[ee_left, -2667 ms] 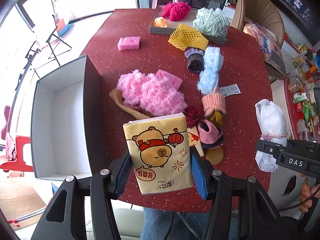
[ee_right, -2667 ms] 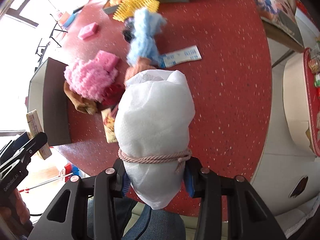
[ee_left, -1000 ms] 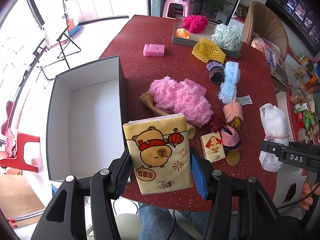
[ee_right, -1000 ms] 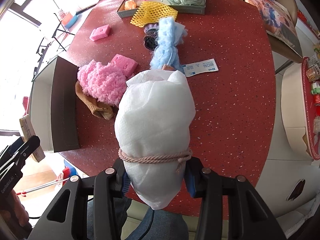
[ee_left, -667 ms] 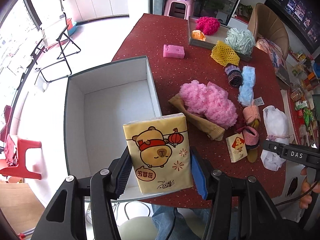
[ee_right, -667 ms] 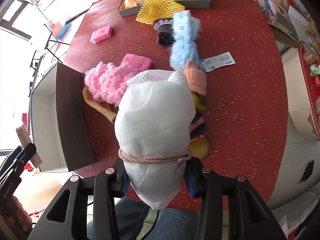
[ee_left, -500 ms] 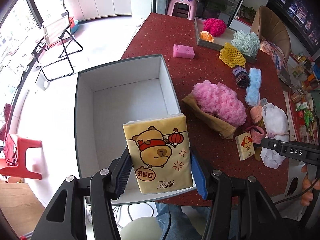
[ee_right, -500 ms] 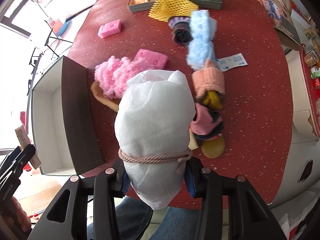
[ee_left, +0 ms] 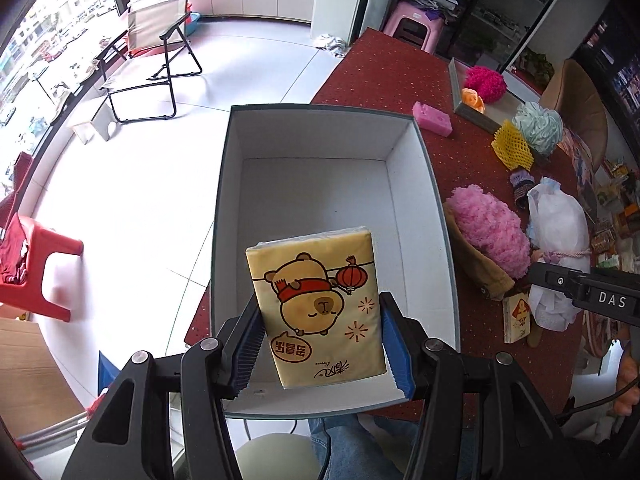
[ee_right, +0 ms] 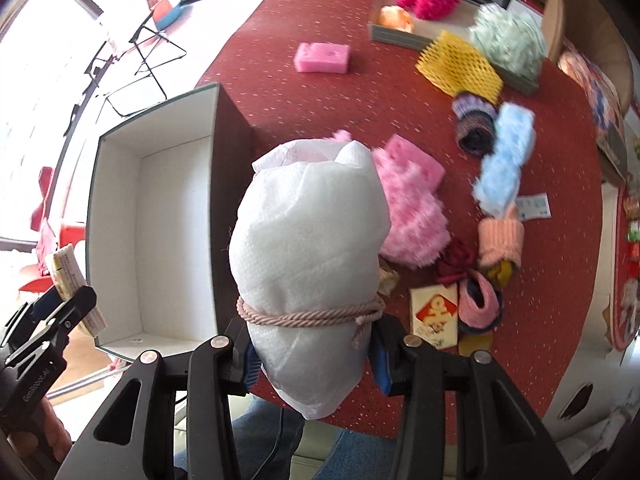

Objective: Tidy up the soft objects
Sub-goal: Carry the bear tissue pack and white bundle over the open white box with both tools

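The left claw (ee_left: 320,344) grips a glossy yellow tissue pack (ee_left: 316,308) printed with a cartoon bear, its blue ribbed pads (ee_left: 394,354) pressing both sides; the pack's lower edge hides the near wall of the box (ee_left: 436,216) beyond it, a rectangular white-lined carton with dark outer walls. The right claw (ee_right: 314,354) clamps a soft white pouch (ee_right: 308,240) of crinkled fabric, cinched by a twisted pink cord (ee_right: 312,314). The pouch covers much of the fluffy pink bundle (ee_right: 412,220) just ahead of it on the speckled red bench (ee_right: 540,280). Further ahead, a yellow mesh sleeve (ee_right: 460,64) lies blurred.
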{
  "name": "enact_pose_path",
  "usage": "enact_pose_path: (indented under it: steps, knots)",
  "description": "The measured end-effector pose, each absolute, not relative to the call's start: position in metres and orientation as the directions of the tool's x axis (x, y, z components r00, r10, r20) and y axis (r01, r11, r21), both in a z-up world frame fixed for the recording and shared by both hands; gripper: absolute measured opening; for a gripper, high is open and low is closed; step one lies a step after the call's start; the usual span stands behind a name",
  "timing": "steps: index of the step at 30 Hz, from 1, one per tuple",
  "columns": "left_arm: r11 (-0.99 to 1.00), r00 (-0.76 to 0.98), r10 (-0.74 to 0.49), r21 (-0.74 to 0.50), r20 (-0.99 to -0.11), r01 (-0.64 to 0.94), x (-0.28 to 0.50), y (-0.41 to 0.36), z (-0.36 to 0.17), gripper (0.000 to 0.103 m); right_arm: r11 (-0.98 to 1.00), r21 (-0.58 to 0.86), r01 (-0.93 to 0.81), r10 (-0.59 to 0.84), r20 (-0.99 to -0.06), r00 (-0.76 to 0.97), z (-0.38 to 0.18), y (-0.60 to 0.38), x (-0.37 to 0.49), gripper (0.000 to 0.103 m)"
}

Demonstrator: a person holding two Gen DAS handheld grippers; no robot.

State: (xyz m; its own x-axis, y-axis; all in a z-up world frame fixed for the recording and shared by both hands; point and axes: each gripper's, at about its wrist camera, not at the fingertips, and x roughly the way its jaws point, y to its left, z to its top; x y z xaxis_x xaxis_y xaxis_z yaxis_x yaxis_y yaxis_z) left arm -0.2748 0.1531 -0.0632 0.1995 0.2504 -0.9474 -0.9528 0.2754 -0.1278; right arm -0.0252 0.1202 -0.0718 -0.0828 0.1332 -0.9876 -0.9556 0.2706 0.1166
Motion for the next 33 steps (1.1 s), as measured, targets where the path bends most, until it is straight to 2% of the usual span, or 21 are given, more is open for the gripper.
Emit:
enact_pose_path:
  steps: [6, 16, 33]
  knots:
    - [0.22, 0.175, 0.278, -0.115, -0.944, -0.969, -0.294, 0.162, -0.065, 0.056, 0.172, 0.085, -0.981, 0.156, -0.986, -0.058, -0.059, 0.144, -0.053, 0.048]
    - [0.205, 0.143, 0.264, -0.089, -0.954, -0.975, -0.291, 0.169, -0.078, 0.056, 0.03, 0.092, -0.995, 0.104, -0.991, -0.089, -0.072, 0.176, -0.101, 0.048]
    - [0.191, 0.123, 0.183, -0.087, -0.975, -0.978, -0.284, 0.19, -0.113, 0.056, 0.056, 0.123, -0.991, 0.068, -0.99, -0.12, -0.099, 0.216, -0.12, 0.048]
